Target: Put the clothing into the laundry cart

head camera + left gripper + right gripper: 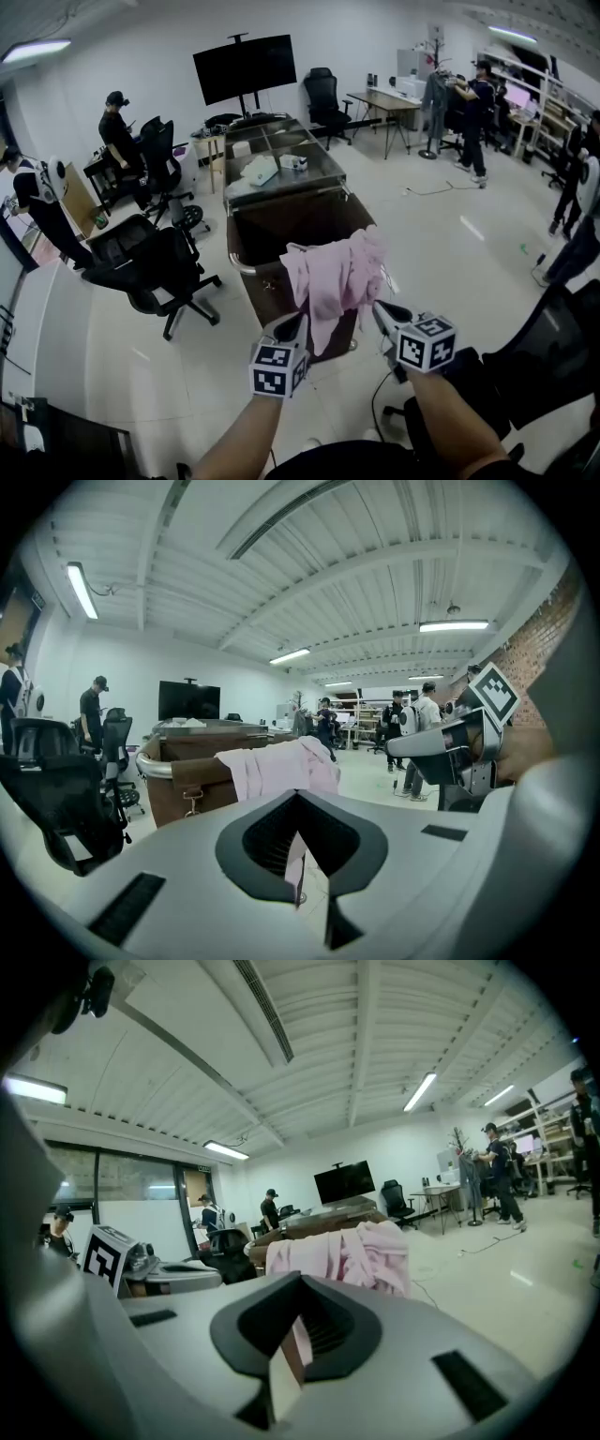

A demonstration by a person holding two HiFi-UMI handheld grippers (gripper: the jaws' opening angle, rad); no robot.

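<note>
Left tool [294,325] and right tool [382,312] clench pink garment [337,272] draped over laundry cart [240,266].

Pink clothing [337,277]; brown cart [267,295]; blk/wht checker cubes [427,343]; blk chairs [155,267].

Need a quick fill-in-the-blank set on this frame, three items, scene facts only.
1. The garment draped over the near rim of the laundry cart is ___ in colour.
2. The laundry cart's walls are ___ in colour.
3. In the head view, to the left of the laundry cart, stands a black office ___.
Missing words: pink; brown; chair.
</note>
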